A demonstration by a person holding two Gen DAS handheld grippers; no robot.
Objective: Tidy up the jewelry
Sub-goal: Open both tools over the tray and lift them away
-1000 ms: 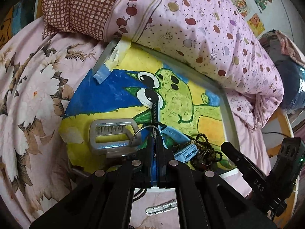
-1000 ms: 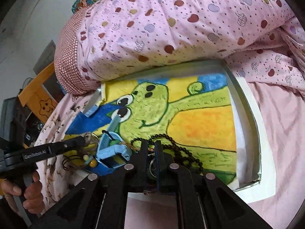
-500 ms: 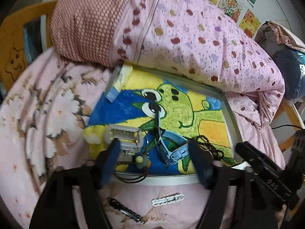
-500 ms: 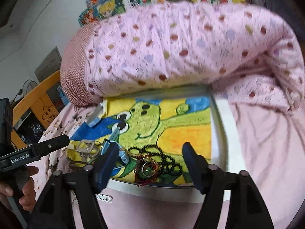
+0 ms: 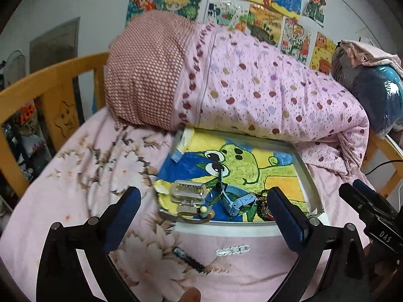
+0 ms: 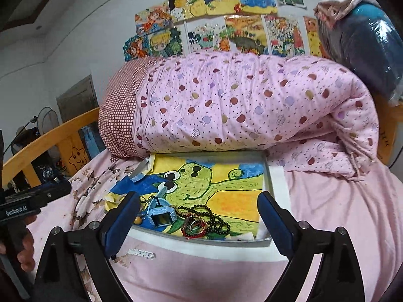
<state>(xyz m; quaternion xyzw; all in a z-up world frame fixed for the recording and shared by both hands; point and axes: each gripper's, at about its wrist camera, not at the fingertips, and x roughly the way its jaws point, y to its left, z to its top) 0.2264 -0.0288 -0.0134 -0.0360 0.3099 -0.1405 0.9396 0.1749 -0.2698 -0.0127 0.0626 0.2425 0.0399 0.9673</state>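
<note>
Both the left gripper (image 5: 204,201) and right gripper (image 6: 199,206) hover wide apart and empty before the tray's (image 6: 201,242) near rim, with probably a hair clip (image 5: 232,249) on the bedsheet (image 5: 75,188).

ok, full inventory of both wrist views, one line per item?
tray: 1, white, frog drawing lining it, on bed before quilt
watch: 1, light blue, tray's near-left part
bead necklace: 1, black, tray front, right of watch
bangles: a few, red and metallic, inside the necklace loop
hair clip: 1, silver, tray's left part
chain bracelet: 1, silver, on sheet before tray
dark stick: 1, on sheet, left of bracelet
quilt: 1, pink, rolled behind tray
left gripper: open, empty
right gripper: open, empty
</note>
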